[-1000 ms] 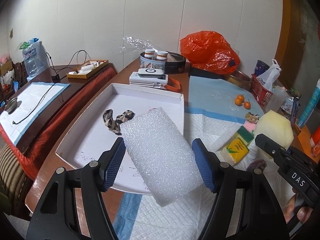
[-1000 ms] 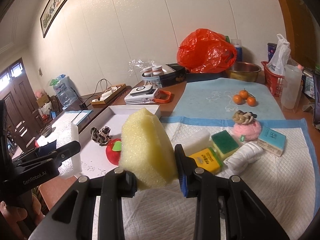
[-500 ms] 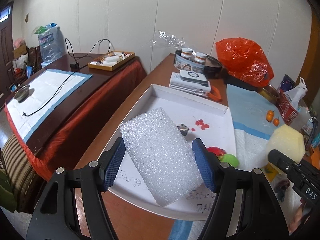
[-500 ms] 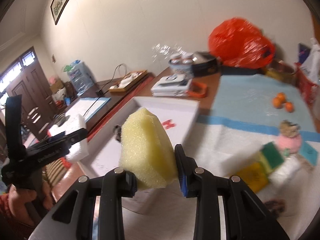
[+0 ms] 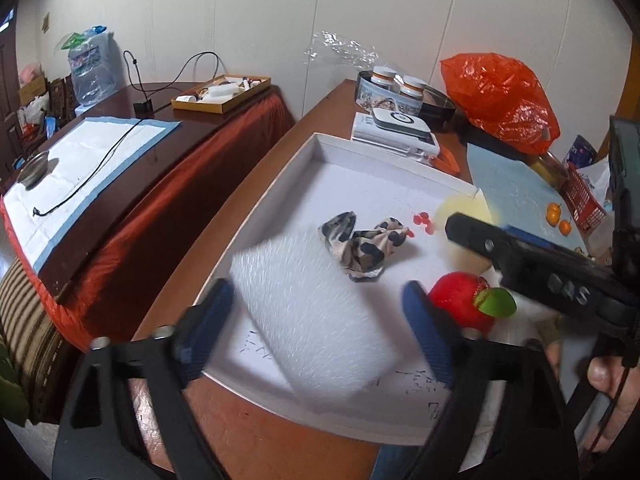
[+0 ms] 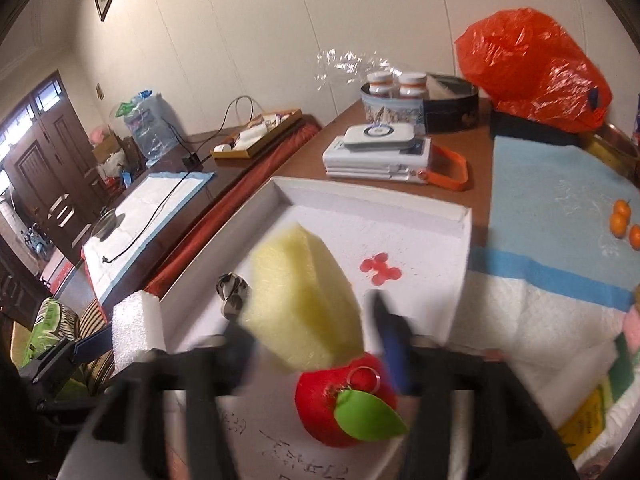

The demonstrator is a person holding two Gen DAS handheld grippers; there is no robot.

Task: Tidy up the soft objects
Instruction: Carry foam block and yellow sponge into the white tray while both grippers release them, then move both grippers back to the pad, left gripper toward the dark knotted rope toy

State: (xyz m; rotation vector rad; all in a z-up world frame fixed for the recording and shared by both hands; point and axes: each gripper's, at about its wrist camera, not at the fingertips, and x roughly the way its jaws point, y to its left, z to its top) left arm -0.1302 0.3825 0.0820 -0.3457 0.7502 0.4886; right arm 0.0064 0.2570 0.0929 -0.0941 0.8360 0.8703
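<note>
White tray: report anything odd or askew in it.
In the white tray, the white foam block sits askew between the left gripper's opening jaws. The yellow sponge stands tilted between the right gripper's opening jaws. Nothing spilled or damaged.

"How's my feed?"
"Soft, even room light, shadows faint. Straight lines bow at the fisheye rim, corners black."
"Any blur?"
"I see the right tool (image 6: 308,336) and yellow sponge (image 6: 300,300) smeared; the orange bag (image 6: 532,48) shows mild glare."

A bumpy white foam block (image 5: 316,316) and a tilted, soft yellow sponge block (image 6: 304,300) are over the flat white box tray (image 5: 360,172), near a spotted cloth scrunchie (image 5: 360,248) and a red plush apple (image 6: 344,404).
</note>
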